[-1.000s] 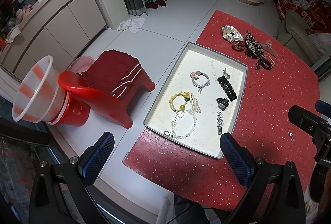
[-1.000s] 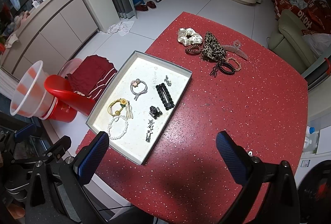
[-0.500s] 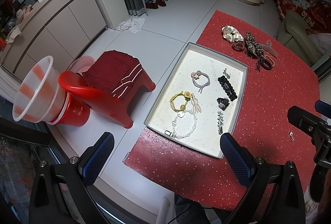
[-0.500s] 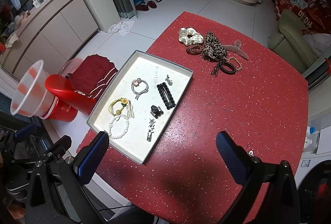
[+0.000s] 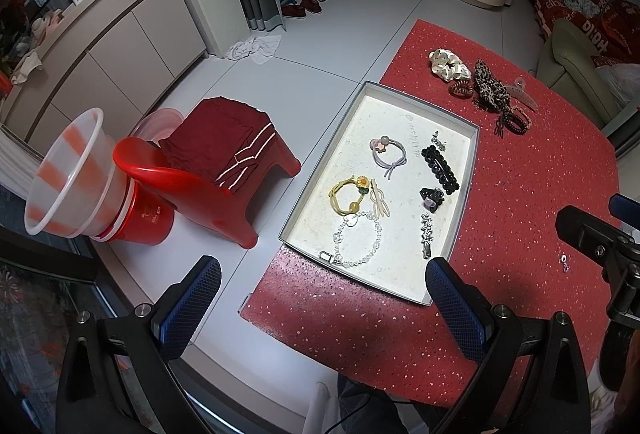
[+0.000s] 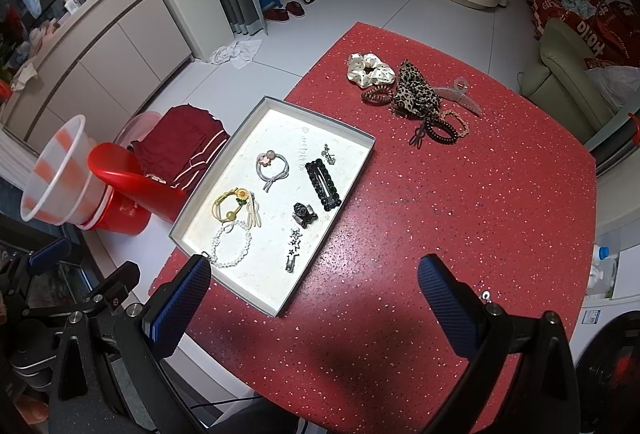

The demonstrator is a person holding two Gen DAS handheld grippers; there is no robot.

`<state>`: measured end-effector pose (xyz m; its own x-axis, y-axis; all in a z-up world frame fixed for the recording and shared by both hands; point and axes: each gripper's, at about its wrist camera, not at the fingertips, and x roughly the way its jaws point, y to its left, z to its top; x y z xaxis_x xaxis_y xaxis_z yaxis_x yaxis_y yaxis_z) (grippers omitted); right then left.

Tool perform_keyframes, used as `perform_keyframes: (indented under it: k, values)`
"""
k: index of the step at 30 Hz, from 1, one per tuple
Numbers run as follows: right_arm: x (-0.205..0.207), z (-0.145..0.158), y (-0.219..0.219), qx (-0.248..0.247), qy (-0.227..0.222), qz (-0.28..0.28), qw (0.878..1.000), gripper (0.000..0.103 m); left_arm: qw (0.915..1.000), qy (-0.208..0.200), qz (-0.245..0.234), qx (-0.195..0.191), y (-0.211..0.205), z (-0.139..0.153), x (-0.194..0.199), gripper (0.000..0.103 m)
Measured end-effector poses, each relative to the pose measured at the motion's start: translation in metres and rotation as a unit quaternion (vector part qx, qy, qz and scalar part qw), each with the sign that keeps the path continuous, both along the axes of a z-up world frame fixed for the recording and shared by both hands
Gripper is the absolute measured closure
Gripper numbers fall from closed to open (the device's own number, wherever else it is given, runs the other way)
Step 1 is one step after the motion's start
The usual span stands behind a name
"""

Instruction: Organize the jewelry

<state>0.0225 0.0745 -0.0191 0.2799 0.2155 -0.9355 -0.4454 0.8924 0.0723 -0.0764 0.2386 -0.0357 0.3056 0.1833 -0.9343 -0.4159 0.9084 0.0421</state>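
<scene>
A grey-rimmed white tray (image 5: 468, 169) (image 6: 352, 177) lies on the red table and holds several hair ties, clips and a bead bracelet (image 5: 358, 242) (image 6: 232, 246). A pile of scrunchies and clips (image 5: 486, 89) (image 6: 412, 93) lies at the table's far side. A small earring (image 5: 565, 262) (image 6: 485, 294) lies on the table near the right gripper. My left gripper (image 5: 320, 302) is open and empty, above the table's near edge by the tray. My right gripper (image 6: 314, 298) is open and empty, above the table near the tray's corner.
A red stool with folded dark red cloth (image 5: 224, 145) and stacked buckets (image 5: 80, 189) stand on the floor left of the table. A sofa (image 6: 568, 73) is at the far right. A washing machine (image 6: 608, 338) is at the right.
Almost nothing has changed. The right wrist view has shifted very slightly; both grippers stay open and nothing on the table has moved.
</scene>
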Motion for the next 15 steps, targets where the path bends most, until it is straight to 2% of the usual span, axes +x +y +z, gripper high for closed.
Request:
perform_keyframes:
  k: [15]
  values:
    - [0.0,-0.0003,0.0005,0.0,0.001,0.0,1.0,0.0,1.0,0.002,0.001,0.001,0.0032,-0.0024,-0.0045,0.0]
